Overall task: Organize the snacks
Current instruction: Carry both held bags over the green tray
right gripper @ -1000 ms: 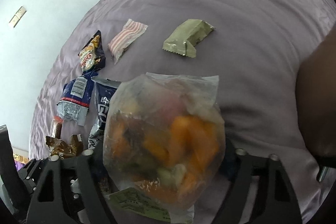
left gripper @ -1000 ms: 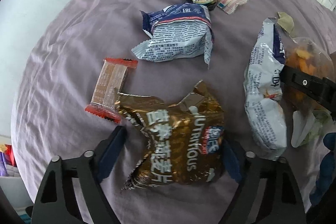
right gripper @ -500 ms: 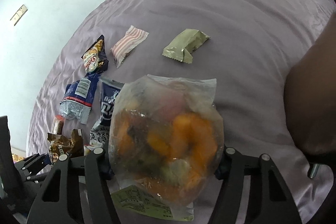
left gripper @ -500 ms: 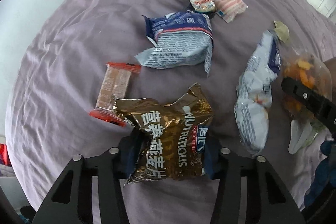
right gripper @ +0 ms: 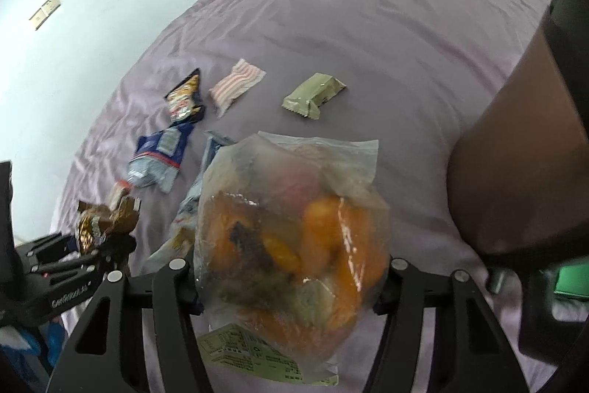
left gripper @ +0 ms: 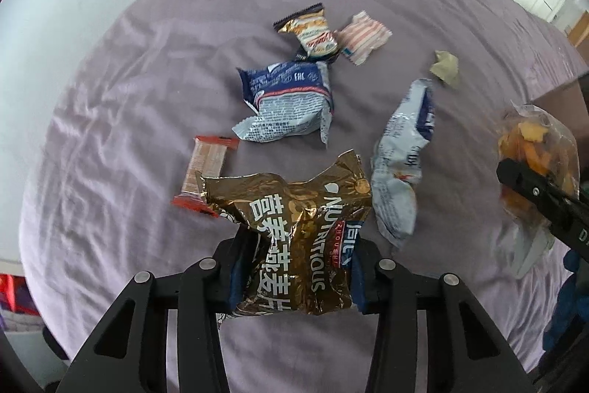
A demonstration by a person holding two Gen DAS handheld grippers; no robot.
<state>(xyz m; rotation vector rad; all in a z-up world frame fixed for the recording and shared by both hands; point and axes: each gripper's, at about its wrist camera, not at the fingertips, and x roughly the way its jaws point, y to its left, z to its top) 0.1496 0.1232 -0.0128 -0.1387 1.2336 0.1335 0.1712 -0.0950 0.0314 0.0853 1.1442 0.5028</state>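
On the purple bed [left gripper: 129, 91], snack packets are lying scattered. Left tongs [left gripper: 294, 275] are pinching a gold bag [left gripper: 294, 216] reading "NUTRITIOUS", lifting it over the sheet. Right tongs [right gripper: 291, 282] are clamping a clear bag [right gripper: 294, 238] of orange pieces with a printed label. A blue packet [left gripper: 291, 102] is showing "EAC".

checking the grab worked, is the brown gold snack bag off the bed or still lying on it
Off the bed, it seems: the brown gold snack bag is clamped in the left gripper, its top hanging over the red bar.
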